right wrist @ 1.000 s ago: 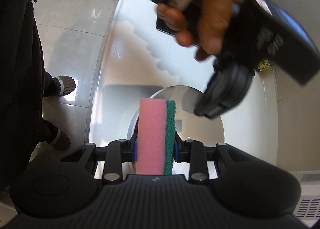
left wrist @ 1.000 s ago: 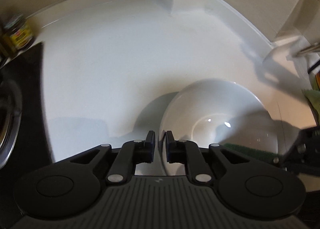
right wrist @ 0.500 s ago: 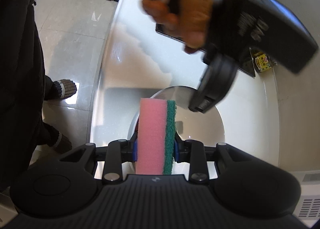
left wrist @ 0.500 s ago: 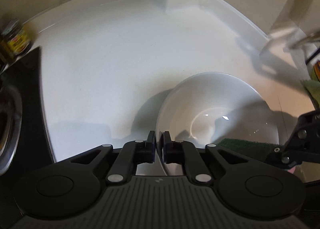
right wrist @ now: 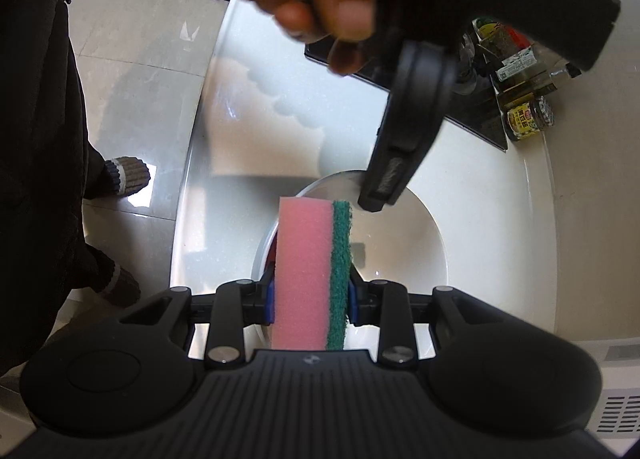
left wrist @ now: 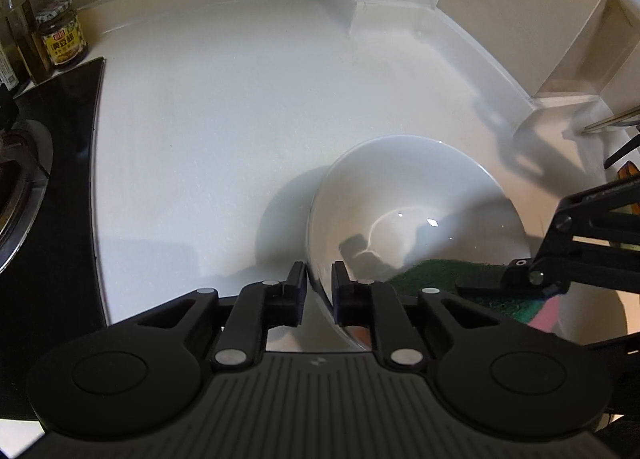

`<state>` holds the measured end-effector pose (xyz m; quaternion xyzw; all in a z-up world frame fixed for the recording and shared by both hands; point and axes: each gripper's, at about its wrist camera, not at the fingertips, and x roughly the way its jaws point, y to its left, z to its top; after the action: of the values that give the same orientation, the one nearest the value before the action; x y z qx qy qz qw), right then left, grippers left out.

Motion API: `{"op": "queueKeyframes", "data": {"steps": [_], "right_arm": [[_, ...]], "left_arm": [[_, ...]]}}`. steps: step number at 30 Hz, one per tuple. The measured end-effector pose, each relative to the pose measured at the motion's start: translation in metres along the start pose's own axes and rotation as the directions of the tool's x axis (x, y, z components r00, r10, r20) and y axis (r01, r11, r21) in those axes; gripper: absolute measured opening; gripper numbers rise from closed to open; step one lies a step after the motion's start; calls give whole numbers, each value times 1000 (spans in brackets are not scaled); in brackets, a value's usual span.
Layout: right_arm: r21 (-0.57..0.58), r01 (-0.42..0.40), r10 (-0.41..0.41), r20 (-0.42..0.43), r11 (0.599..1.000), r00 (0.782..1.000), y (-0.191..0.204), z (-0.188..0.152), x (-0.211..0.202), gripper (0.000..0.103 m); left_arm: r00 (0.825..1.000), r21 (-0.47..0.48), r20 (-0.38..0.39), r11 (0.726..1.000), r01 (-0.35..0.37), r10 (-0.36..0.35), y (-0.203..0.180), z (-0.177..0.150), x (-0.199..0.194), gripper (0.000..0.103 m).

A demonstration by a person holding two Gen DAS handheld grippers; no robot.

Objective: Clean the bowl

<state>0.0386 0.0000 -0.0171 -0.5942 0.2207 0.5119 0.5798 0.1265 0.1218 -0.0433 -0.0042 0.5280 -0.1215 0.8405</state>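
On white counter, glossy white bowl [left wrist: 416,199], empty

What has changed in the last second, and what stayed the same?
The left gripper moved forward onto the bowl; its near rim now sits between the fingers, one inside and one outside. The sponge has advanced further over the bowl. Unchanged: the right gripper stays clamped on the sponge, and the bowl remains on the white counter.

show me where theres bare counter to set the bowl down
Bare white counter stretches from the bowl back to the wall corner and left to the black stove edge. Crowded: the jar and bottles at far left, and the sponge side at right.
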Motion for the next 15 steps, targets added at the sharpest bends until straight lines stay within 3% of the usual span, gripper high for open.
{"op": "queueKeyframes", "data": {"steps": [4,8,10,15], "right_arm": [[-23,-16,16,-8,1000,1000,-1,2,-1,28],[-71,-37,34,-37,997,999,2,7,-2,28],[-79,-25,21,-53,997,998,3,7,-1,27],[-42,-10,8,-40,999,999,5,4,1,27]], "left_arm": [[999,104,-26,994,-20,23,-6,17,7,7],[999,165,-48,986,-10,18,-5,39,16,10],[999,147,-44,989,-18,25,-4,40,16,11],[998,14,16,998,-63,62,0,6,-6,11]]}}
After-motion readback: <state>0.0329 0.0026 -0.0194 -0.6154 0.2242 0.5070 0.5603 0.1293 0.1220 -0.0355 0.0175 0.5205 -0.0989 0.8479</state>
